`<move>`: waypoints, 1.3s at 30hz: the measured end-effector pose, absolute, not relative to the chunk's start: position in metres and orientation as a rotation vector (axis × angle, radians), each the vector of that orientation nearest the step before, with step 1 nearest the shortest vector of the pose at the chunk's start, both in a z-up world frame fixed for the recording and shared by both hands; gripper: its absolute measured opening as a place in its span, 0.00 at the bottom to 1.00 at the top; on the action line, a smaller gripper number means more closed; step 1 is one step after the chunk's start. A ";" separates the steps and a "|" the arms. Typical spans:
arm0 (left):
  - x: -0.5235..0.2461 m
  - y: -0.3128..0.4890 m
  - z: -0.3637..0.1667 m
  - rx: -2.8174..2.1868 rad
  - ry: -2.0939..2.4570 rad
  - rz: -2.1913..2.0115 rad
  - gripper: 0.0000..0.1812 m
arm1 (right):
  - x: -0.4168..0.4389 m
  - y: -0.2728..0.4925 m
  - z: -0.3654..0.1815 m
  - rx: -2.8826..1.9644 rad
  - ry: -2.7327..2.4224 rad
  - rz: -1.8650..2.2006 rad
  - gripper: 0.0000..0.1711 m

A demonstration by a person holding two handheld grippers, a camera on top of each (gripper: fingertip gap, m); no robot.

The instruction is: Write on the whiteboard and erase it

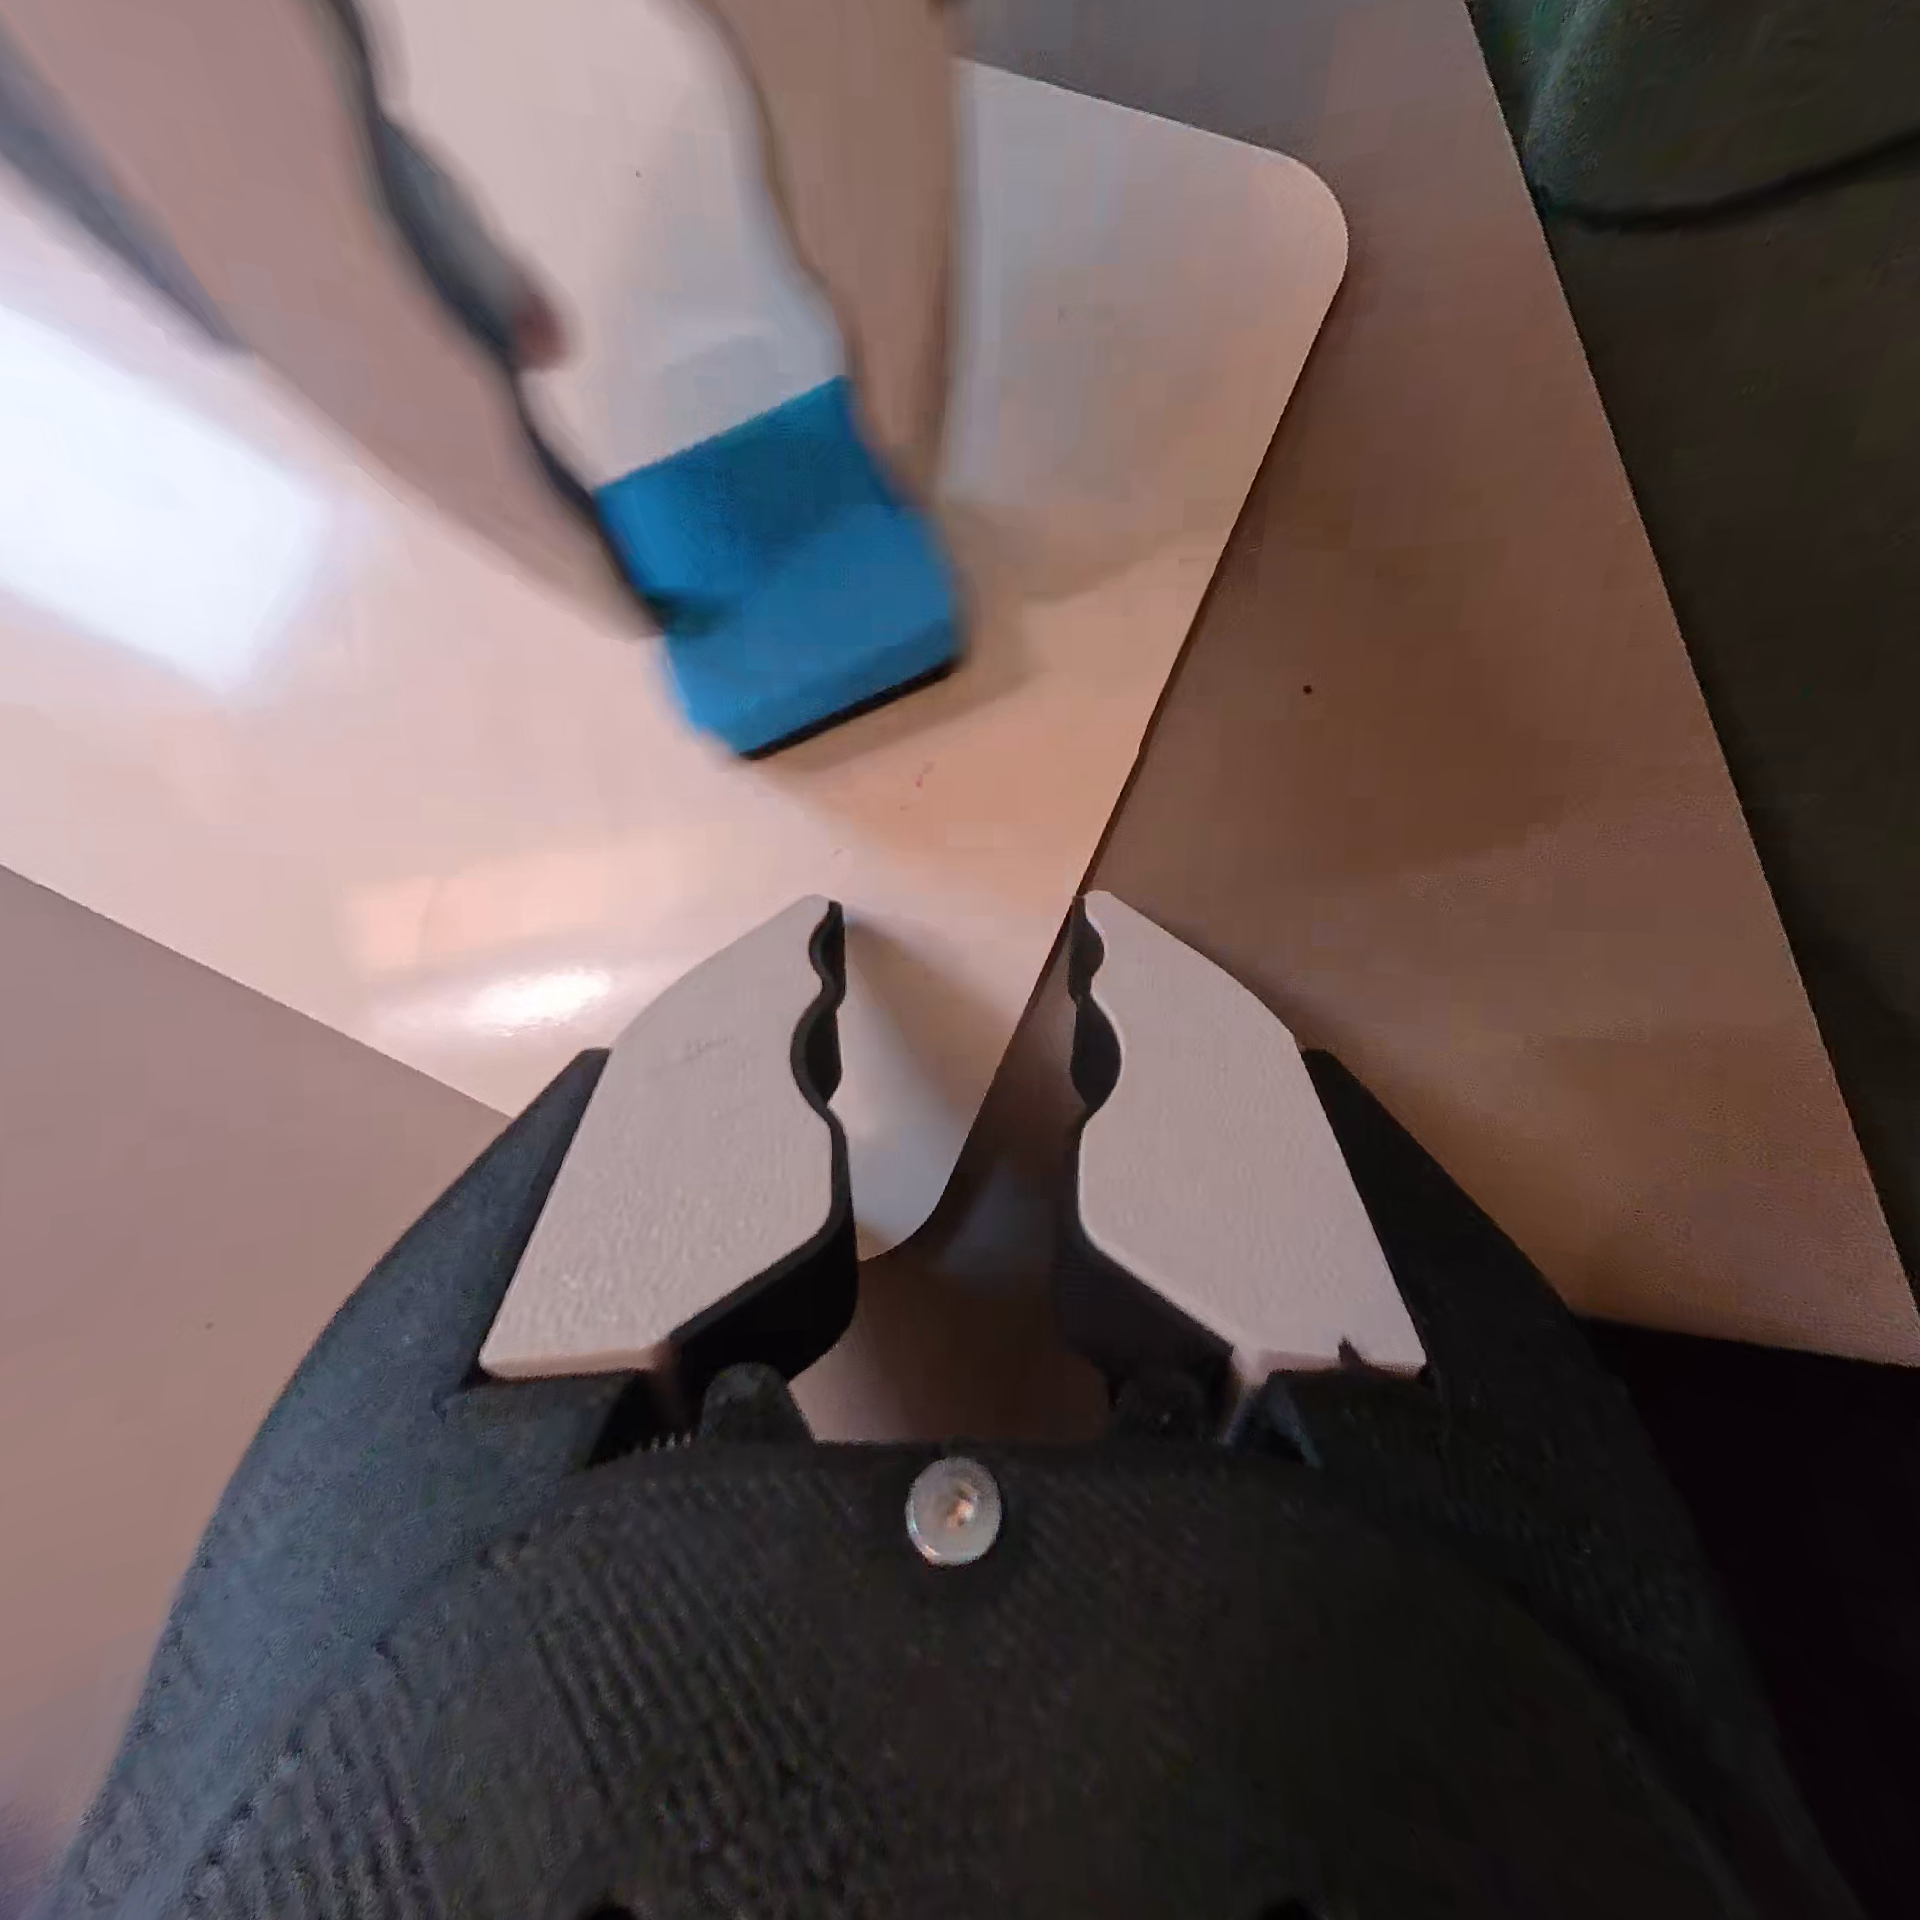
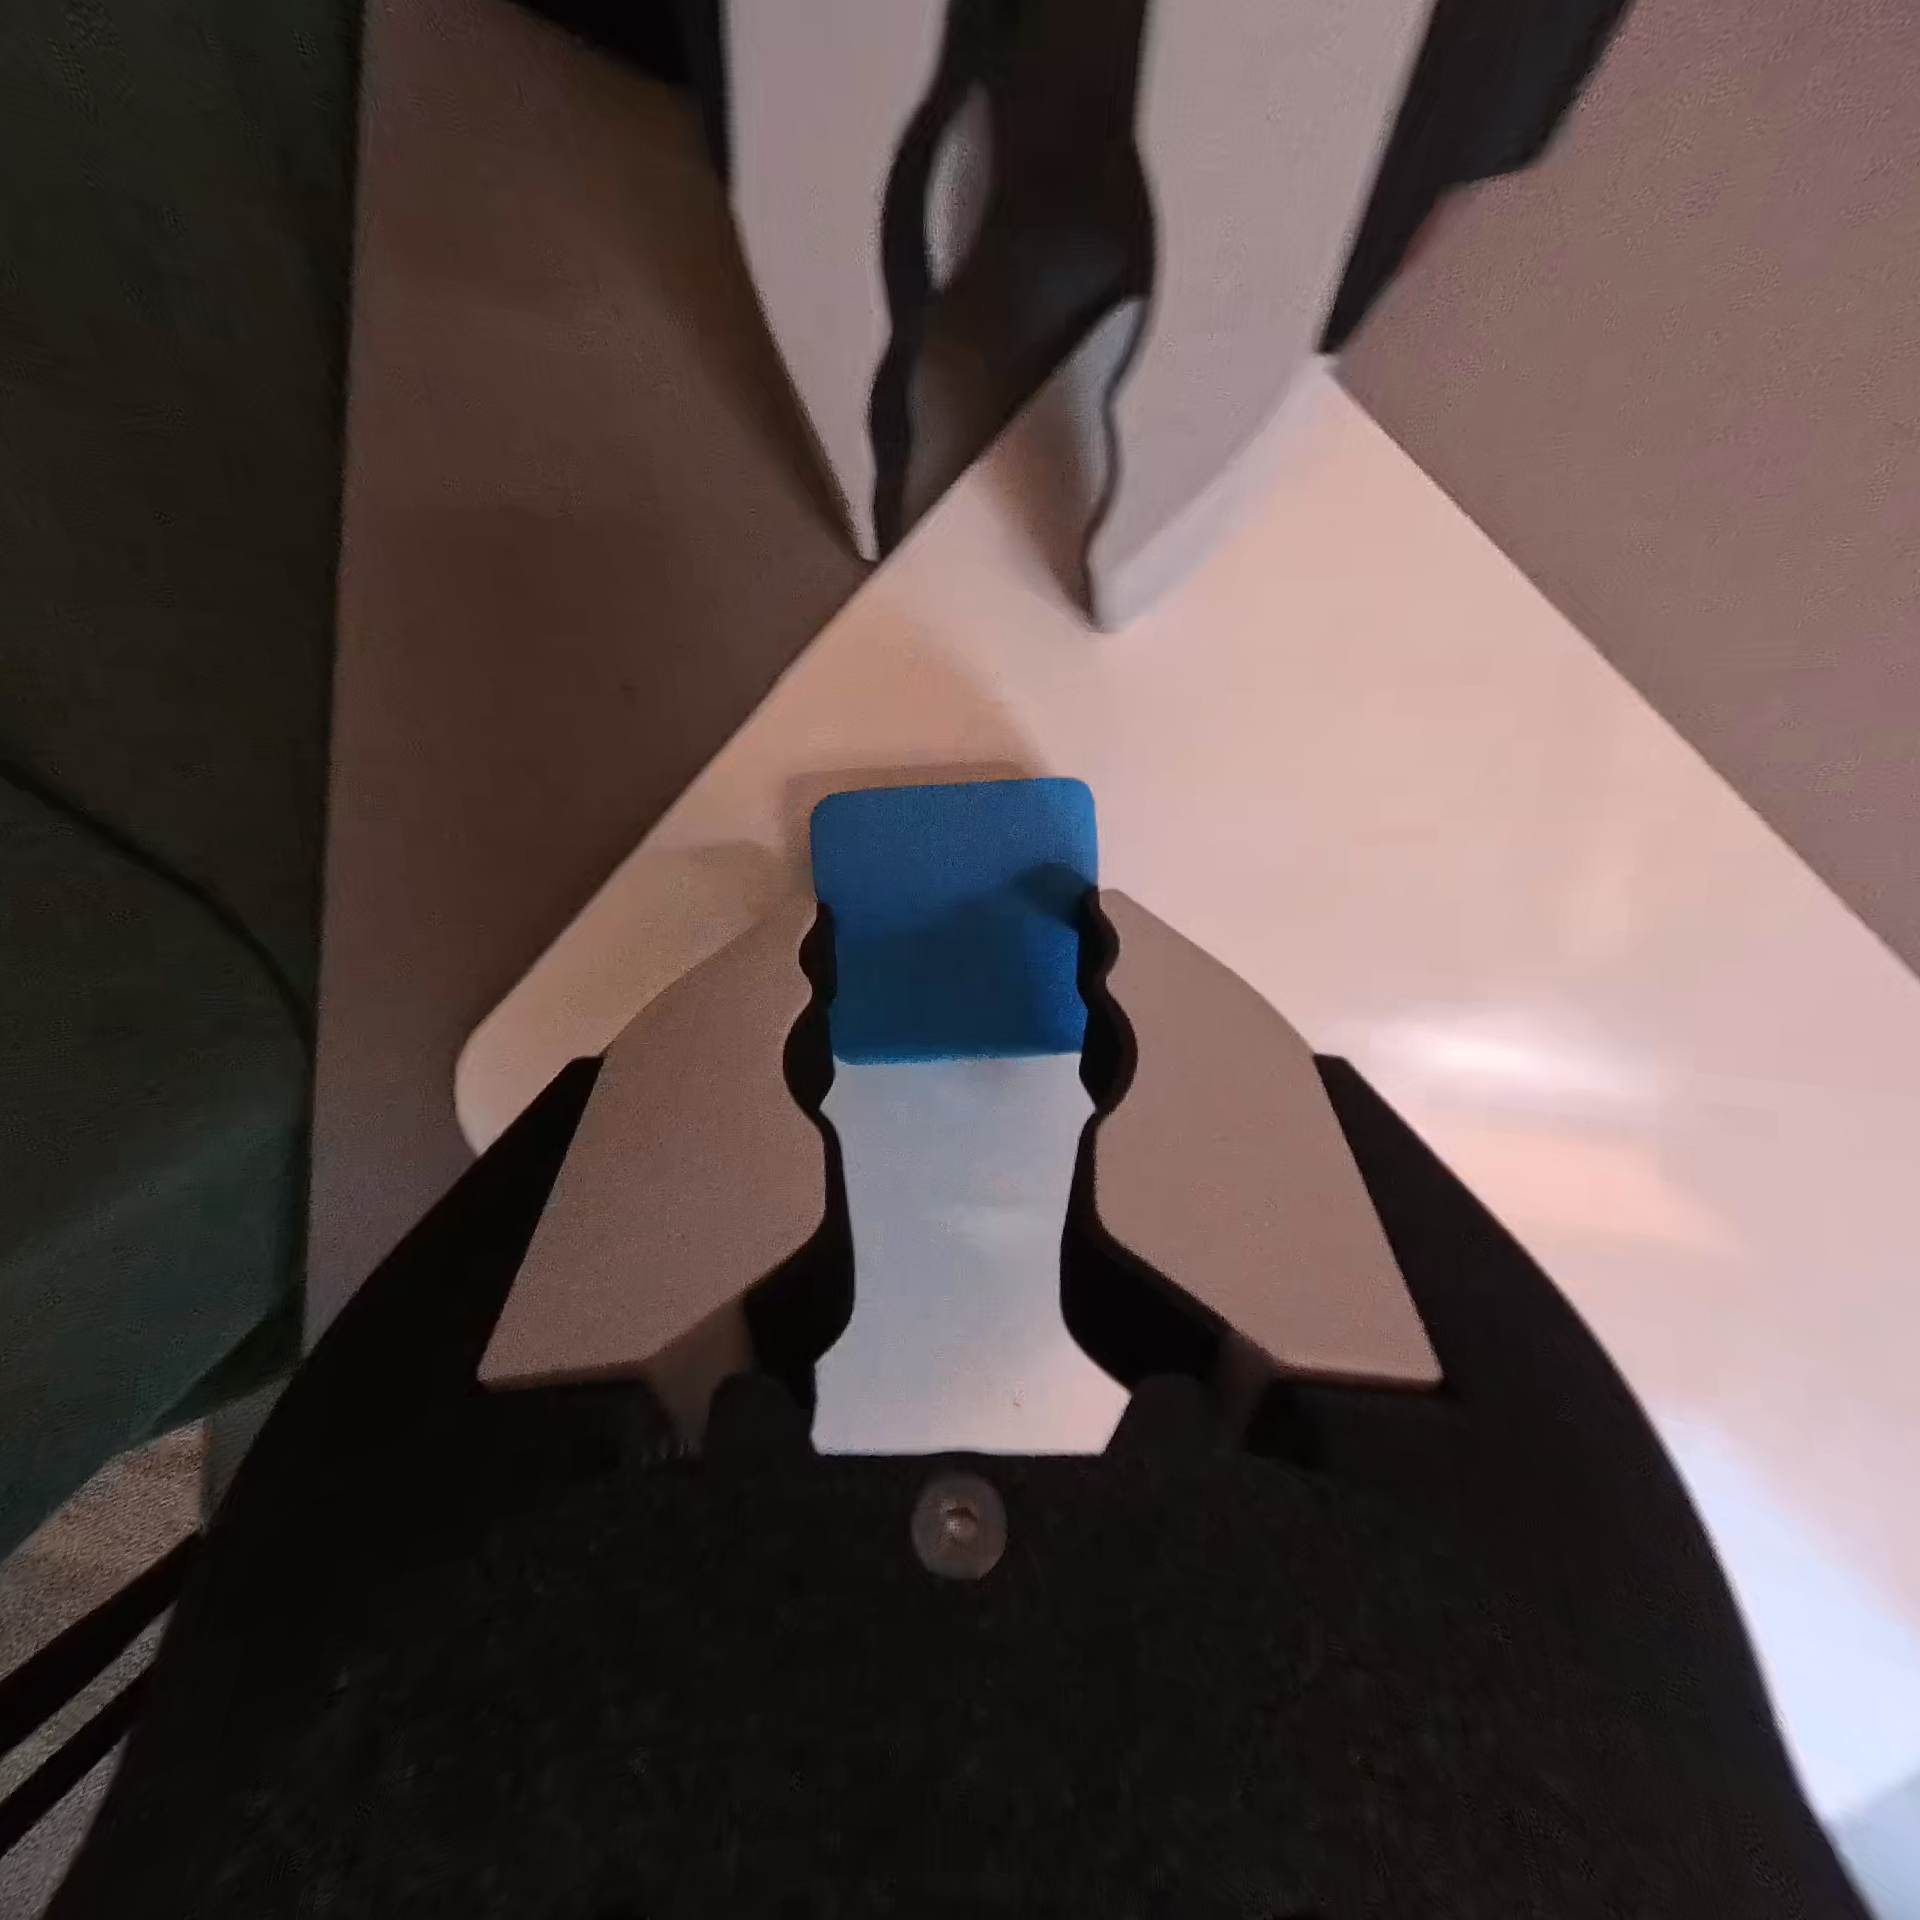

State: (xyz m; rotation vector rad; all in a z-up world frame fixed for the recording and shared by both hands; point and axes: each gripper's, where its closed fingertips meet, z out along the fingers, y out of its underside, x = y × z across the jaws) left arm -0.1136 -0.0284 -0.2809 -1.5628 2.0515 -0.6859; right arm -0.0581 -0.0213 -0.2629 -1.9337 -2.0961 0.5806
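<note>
Only the right wrist view shows the right gripper (image 2: 956,914) clamped on the blue foam eraser (image 2: 951,925), its front end jutting past the fingertips above the whiteboard (image 2: 1403,831). The left wrist view shows that eraser's dark underside on the glossy board near a rounded corner (blurred there). The left gripper (image 1: 961,914) holds nothing, parted narrowly over the board's edge, with bare tan surface (image 1: 1455,831) to the right.

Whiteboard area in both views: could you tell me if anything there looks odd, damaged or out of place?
Nothing stands out. The whiteboard lies flat on the table and looks free of marks where it shows. The right gripper holds the blue eraser against it, and the left gripper hovers open at a corner.
</note>
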 end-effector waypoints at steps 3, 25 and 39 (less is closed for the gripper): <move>-0.114 -0.028 -0.280 -1.554 2.048 -0.654 0.24 | -0.082 0.016 -0.264 -1.950 -2.012 0.510 0.27; -0.129 -0.019 -0.278 -1.591 1.976 -0.635 0.24 | -0.094 -0.043 -0.262 -1.812 -2.065 0.689 0.27; -0.129 -0.020 -0.277 -1.594 1.976 -0.669 0.24 | -0.056 -0.052 -0.262 -1.882 -2.006 0.641 0.27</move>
